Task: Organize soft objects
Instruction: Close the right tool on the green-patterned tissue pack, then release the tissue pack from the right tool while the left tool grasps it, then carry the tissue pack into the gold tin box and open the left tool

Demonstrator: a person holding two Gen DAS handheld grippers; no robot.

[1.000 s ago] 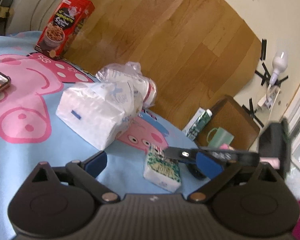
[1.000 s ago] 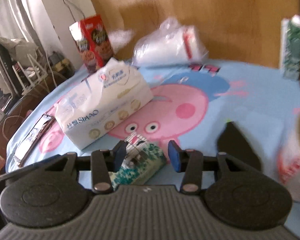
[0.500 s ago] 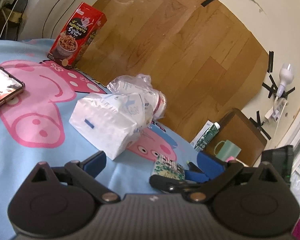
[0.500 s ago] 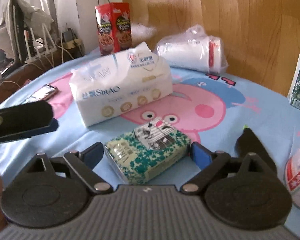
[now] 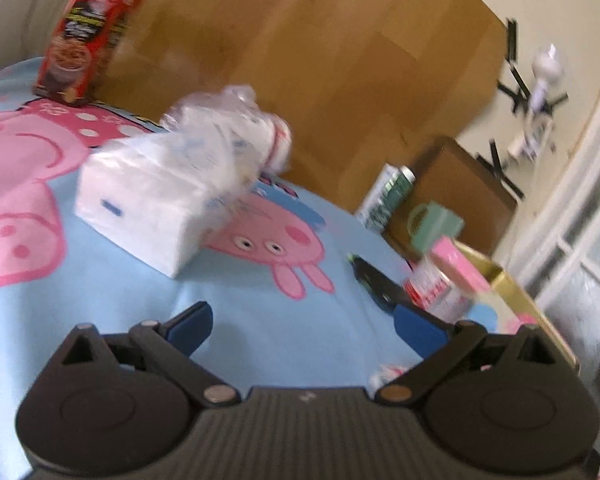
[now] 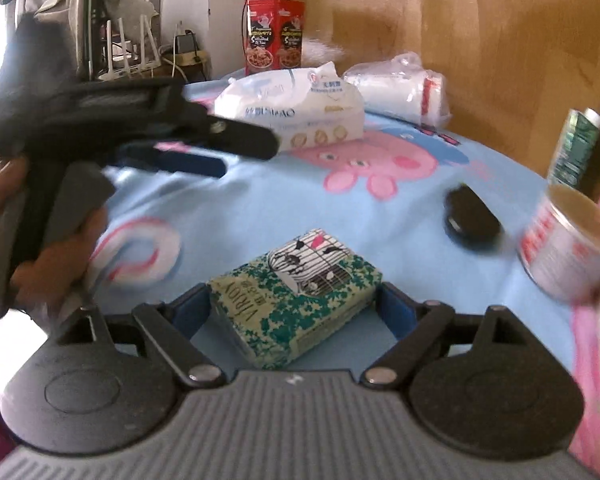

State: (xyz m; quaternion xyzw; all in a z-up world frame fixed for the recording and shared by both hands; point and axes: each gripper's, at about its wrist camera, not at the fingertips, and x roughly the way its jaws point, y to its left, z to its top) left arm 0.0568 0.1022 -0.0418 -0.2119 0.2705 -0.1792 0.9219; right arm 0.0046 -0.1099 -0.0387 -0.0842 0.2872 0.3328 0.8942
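the small green tissue pack (image 6: pixel 296 296) looks light and squashy, best pinched across its long sides, lying loose between the right gripper (image 6: pixel 296 312)'s just-opened, spread fingers.

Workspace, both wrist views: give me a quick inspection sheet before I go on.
Surface: blue cartoon cloth covering the table.
Job's things: green tissue pack lying flat; white tissue pack; bagged white roll behind it.
Clutter: red box, can, black object, carton, mug, gold tray.
Grippers: right gripper open, green tissue pack between its pads, jaws just opened wide then eased in slightly; left gripper open, empty.
Cables: wires beside the router, off the table.
Surroundings: wood panel, window.
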